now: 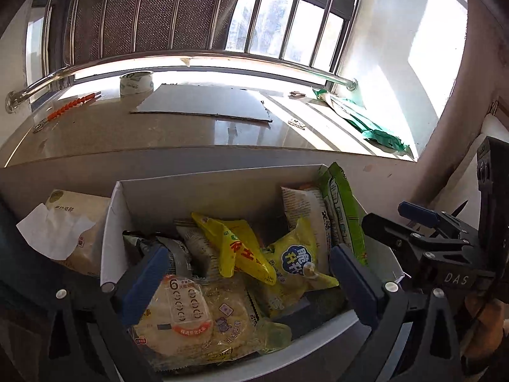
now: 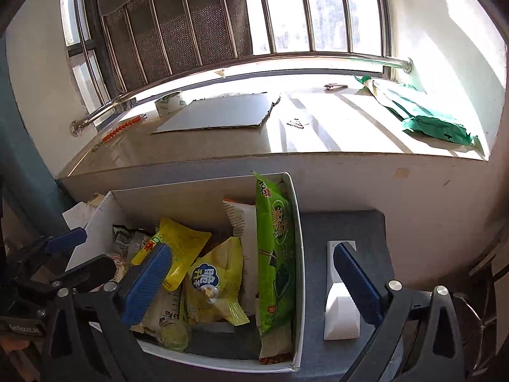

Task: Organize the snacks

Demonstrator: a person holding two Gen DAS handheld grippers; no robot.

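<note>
Both tools, left (image 1: pixel 251 283) and right (image 2: pixel 257 281), hover spread wide and empty over the white box (image 2: pixel 297 222) on the gray tabletop (image 2: pixel 346 222). Inside lie a green packet (image 2: pixel 275 254) against its right wall, yellow snack bags (image 1: pixel 296 258) and a small jelly cup (image 2: pixel 173 334).

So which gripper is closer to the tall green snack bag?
Right. The right gripper hangs open straddling the box wall where the green snack bag leans. The left gripper hangs open over the box's middle, farther from it.

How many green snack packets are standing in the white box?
1: the green packet stands upright against the right wall of the white box, beside a white packet. Others may lie buried.
</note>
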